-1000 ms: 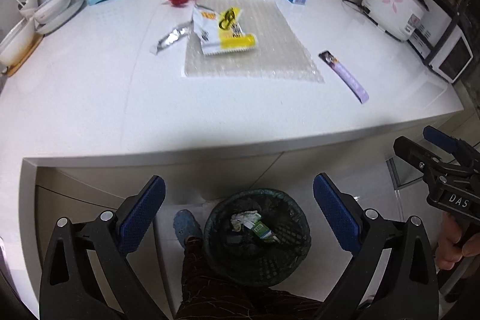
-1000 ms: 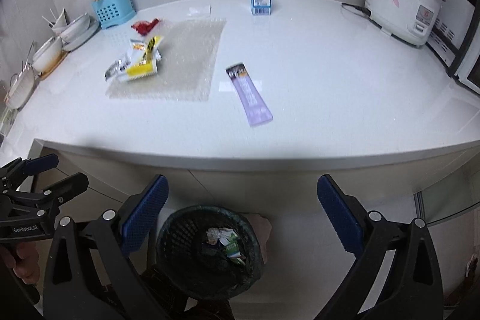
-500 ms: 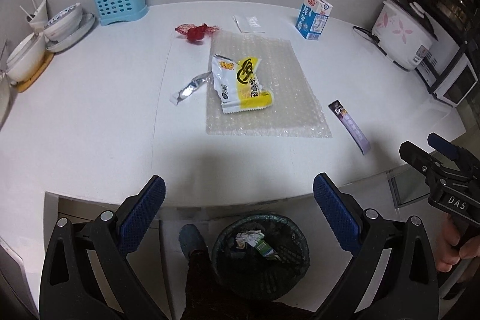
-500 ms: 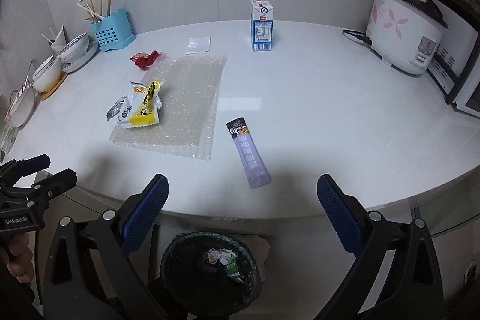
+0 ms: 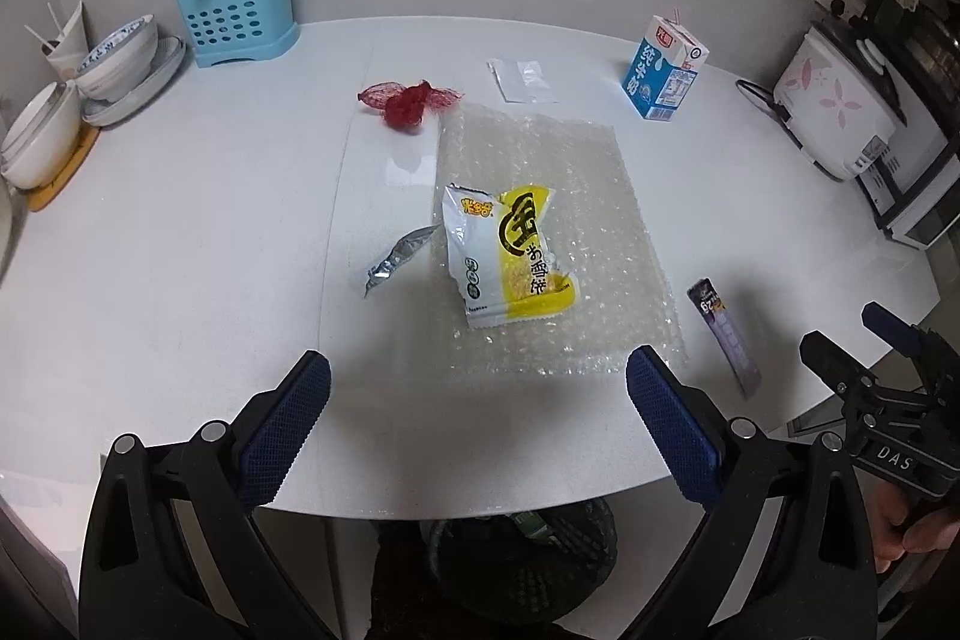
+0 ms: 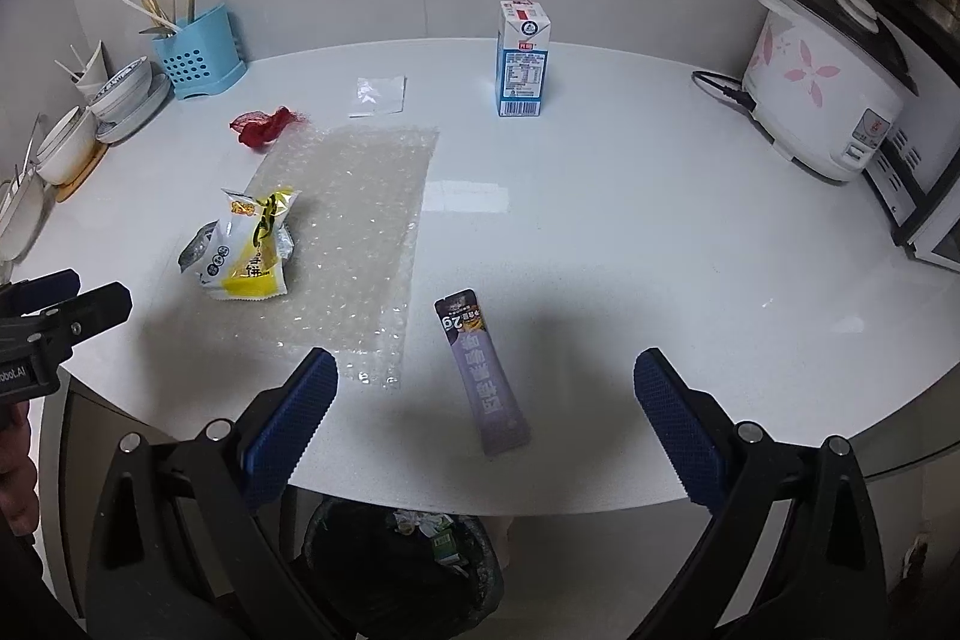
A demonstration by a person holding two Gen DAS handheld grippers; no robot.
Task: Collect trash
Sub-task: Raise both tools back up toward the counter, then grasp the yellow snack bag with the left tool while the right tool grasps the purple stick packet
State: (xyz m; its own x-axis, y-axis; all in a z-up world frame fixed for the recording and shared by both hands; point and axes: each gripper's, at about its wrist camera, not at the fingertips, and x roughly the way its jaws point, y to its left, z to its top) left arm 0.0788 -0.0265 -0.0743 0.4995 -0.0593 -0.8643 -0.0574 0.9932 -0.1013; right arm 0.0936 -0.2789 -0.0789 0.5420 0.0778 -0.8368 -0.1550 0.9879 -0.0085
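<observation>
On the white counter lies a yellow-and-white snack bag (image 5: 507, 259) on a sheet of bubble wrap (image 5: 549, 244), with a silver wrapper (image 5: 396, 259) to its left. A red mesh net (image 5: 408, 100), a clear small packet (image 5: 521, 79) and a milk carton (image 5: 665, 76) sit farther back. A purple stick sachet (image 6: 483, 370) lies near the front edge. My left gripper (image 5: 477, 421) is open and empty, short of the snack bag. Just before the sachet, my right gripper (image 6: 486, 415) hangs open and empty. A black mesh bin (image 6: 402, 568) with trash stands below the counter edge.
A blue utensil holder (image 5: 234, 16) and stacked bowls (image 5: 78, 82) stand at the back left. A rice cooker (image 6: 825, 94) and its cord sit at the right, beside a white appliance (image 5: 912, 196). The counter's curved front edge (image 6: 540, 505) runs beneath both grippers.
Both grippers have risen and moved forward from over the bin to above the counter's front edge. The trash now looks closer. Both stay open.
</observation>
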